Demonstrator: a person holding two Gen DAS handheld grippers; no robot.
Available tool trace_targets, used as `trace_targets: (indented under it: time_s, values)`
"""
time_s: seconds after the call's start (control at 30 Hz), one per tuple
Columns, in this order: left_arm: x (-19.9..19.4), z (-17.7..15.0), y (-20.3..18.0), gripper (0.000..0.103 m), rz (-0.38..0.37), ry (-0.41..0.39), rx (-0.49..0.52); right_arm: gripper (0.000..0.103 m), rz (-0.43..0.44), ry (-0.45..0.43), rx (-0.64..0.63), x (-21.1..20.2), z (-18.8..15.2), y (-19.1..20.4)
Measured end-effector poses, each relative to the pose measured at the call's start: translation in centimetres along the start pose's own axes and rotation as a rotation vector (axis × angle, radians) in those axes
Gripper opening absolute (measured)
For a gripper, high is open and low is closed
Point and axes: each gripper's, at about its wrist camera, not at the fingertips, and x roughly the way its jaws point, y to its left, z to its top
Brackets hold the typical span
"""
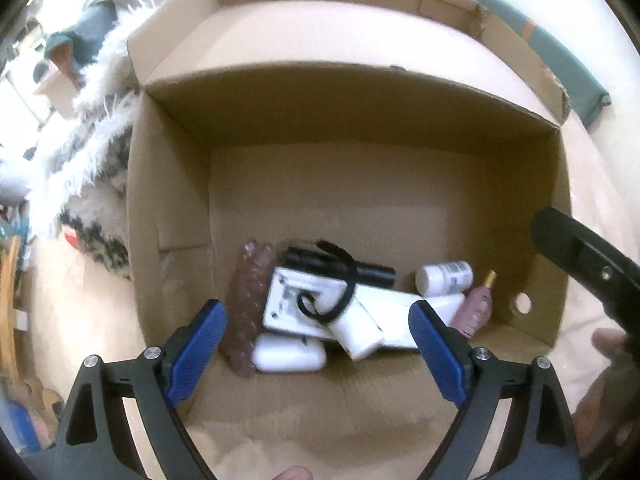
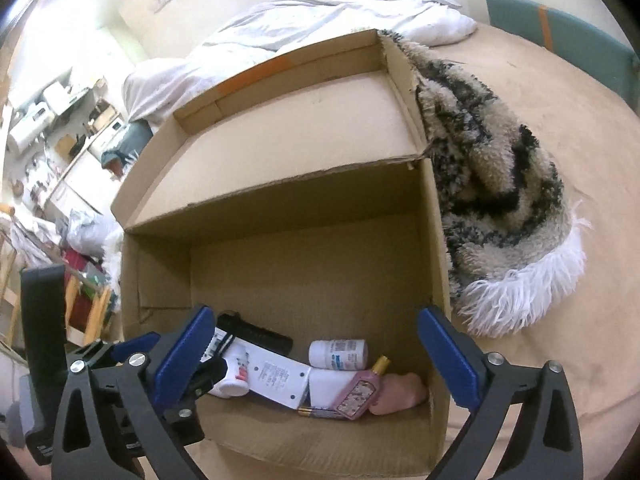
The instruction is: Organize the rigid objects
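On a beige bed beside a shaggy rug point(image 2: 492, 184), a cardboard box point(image 1: 360, 128) holds the clutter. Both the left claw point(image 1: 318, 344) and right claw point(image 2: 316, 356) hang wide open, empty, above a white bottle point(image 2: 338, 354) and pink perfume bottle point(image 2: 358, 394); labels are unreadable.

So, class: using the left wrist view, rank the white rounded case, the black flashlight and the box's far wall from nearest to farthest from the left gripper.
1. White rounded case: just ahead of the open left gripper, between its fingers, on the box floor.
2. Black flashlight: further in, lying across the top of the pile.
3. Far wall of the box: beyond everything, at the back.
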Motion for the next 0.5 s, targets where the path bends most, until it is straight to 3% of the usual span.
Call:
trace_targets:
  time_s: [0.23, 0.5]
  values:
    - [-3.3, -1.9, 0.9, 0.092, -0.004, -0.008, -0.038, 0.103, -0.019, 0.001, -0.019, -2.6, -1.3, 0.6]
    - [-7.8, -3.6, 4.6, 0.092, 0.012, -0.069, -0.066, 0.103, -0.032, -0.022, -0.067, -6.3, -3.6, 3.0]
